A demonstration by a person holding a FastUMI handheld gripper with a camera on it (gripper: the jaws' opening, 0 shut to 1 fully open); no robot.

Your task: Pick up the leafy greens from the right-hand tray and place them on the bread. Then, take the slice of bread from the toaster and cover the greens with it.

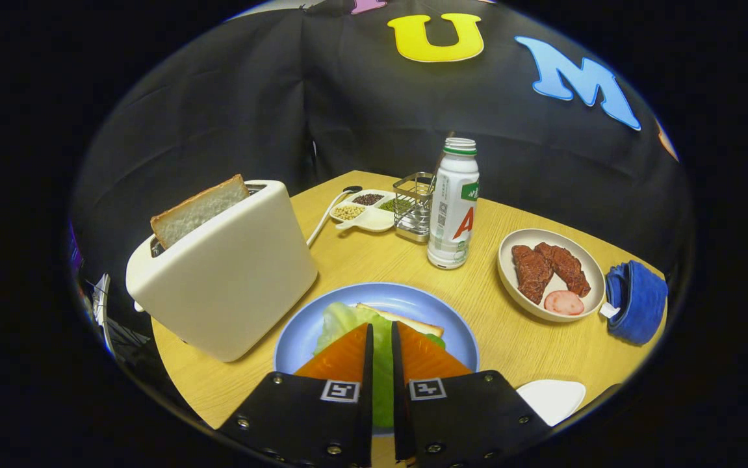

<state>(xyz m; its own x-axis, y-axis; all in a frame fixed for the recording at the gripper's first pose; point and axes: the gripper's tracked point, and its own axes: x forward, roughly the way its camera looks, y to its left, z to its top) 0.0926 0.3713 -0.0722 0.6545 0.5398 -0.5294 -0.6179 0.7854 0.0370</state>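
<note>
Gripper (380, 331) angled down over blue plate (451, 325), fingers nearly closed with lettuce (338, 318) in the slim gap, apparently being laid on bread (406, 320) just beyond. Toast slice (198, 211) upright in toaster (224, 279) at ten o'clock, ready for covering.

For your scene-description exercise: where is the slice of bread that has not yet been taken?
The slice of bread stands in the slot of the white toaster, beyond and left of the blue plate.
</note>
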